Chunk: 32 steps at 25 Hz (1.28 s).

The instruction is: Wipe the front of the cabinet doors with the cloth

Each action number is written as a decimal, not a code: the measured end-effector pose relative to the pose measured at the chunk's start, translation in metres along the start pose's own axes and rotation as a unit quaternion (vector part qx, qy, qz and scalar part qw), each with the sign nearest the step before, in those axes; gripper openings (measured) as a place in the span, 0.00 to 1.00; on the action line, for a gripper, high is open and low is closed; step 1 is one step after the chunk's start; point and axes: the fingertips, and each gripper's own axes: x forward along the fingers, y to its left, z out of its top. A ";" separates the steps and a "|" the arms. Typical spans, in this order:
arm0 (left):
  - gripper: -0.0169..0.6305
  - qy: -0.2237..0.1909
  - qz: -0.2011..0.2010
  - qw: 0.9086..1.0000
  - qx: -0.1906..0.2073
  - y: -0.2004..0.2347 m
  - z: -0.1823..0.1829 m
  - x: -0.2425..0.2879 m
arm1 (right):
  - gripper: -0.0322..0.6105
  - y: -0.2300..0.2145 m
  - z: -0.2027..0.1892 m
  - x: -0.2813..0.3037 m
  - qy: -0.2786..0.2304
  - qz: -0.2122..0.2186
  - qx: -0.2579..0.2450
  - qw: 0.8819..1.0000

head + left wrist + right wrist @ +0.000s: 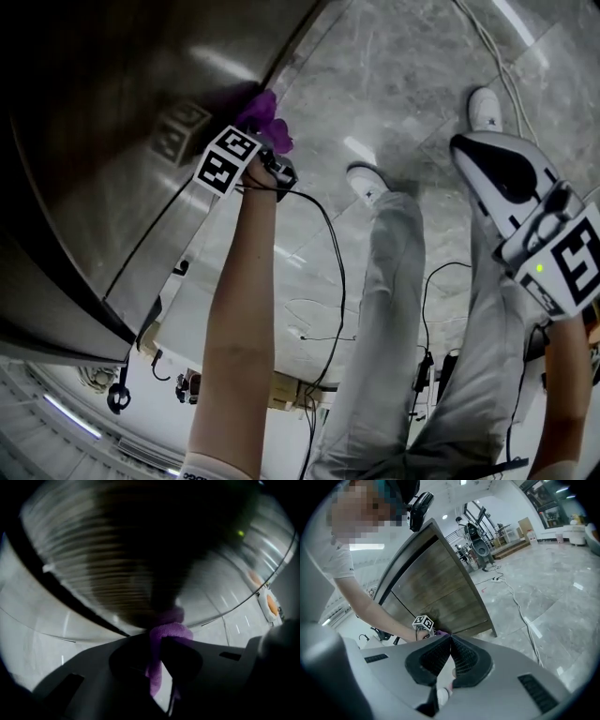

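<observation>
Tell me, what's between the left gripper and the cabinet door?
The purple cloth. The left gripper pinches it and holds it against the cabinet door; the left gripper view shows it best.

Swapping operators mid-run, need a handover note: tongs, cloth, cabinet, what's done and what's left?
Left tongs: shut on the purple cloth, which is pressed against the cabinet door, low down near the floor.
Right tongs: shut, empty, held away from the cabinet.
Done: cloth is on the door; how much has been wiped can't be told.
Left: probably work across the rest of the door fronts.
</observation>
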 end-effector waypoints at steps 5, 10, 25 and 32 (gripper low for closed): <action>0.11 -0.003 -0.014 1.000 -0.017 0.024 -0.009 -0.009 | 0.09 0.018 -0.003 0.012 -0.008 -0.017 -0.006 1.000; 0.11 -0.004 -0.046 0.998 -0.030 0.031 -0.020 -0.046 | 0.09 0.065 0.013 0.018 -0.015 -0.018 -0.012 1.000; 0.11 -0.150 -0.075 0.981 0.099 0.026 -0.005 -0.220 | 0.09 0.180 0.039 0.022 0.045 0.095 -0.068 0.992; 0.11 -0.258 -0.080 0.962 0.042 0.038 0.045 -0.321 | 0.09 0.209 0.062 0.022 0.051 0.121 -0.101 0.986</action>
